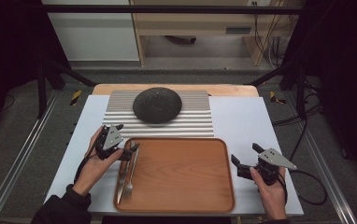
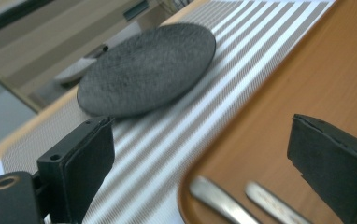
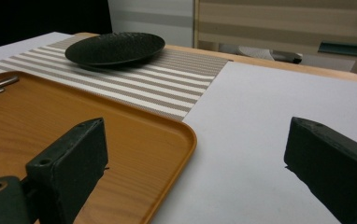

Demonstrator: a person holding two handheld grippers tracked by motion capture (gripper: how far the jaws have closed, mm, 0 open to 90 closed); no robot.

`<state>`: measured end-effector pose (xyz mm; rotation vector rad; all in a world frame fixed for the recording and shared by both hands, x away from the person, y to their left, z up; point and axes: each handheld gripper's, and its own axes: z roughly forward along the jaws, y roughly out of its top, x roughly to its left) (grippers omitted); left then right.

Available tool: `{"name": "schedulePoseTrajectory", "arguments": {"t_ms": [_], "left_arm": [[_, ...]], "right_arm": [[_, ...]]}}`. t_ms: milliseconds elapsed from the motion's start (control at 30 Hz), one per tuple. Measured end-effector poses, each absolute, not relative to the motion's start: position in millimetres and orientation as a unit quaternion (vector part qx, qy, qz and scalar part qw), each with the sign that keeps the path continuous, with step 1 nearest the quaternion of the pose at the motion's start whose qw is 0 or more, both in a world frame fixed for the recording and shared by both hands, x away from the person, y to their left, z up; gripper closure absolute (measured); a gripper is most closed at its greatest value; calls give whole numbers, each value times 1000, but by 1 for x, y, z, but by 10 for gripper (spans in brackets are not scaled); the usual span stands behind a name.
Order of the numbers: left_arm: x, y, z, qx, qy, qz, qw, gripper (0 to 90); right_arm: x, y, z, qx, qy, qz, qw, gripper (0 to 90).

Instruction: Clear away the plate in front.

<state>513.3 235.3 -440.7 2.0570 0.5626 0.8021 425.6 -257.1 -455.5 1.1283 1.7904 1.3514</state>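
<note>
Left claw: held over the top left corner of the wooden tray, jaws spread wide, nothing gripped. Fork and knife: laid side by side along the tray's left edge, just below that claw. Right claw: held over the white counter right of the tray, jaws wide, empty. Black plate: set on the striped mat beyond the tray.

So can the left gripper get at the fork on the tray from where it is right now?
Probably yes. The left gripper hangs open just above the handles of the fork and the utensil beside it, at the wooden tray left edge, and nothing lies between.
</note>
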Motion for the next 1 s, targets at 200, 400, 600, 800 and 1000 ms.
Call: {"name": "schedulePoseTrajectory", "arguments": {"t_ms": [200, 400, 600, 800, 1000], "left_arm": [[539, 219, -416, 856, 168, 310, 379, 66], [567, 197, -406, 889, 123, 285, 338, 62], [595, 185, -407, 904, 92, 279, 310, 63], [617, 186, -404, 903, 84, 297, 299, 84], [628, 187, -409, 895, 84, 317, 301, 98]], "right_arm": [[423, -256, -459, 423, 677, 514, 314, 61], [422, -253, -464, 430, 683, 501, 313, 67], [422, -254, -464, 432, 684, 499, 310, 66], [421, -255, -465, 433, 684, 495, 315, 65], [420, -253, -465, 432, 687, 492, 315, 64]]}}
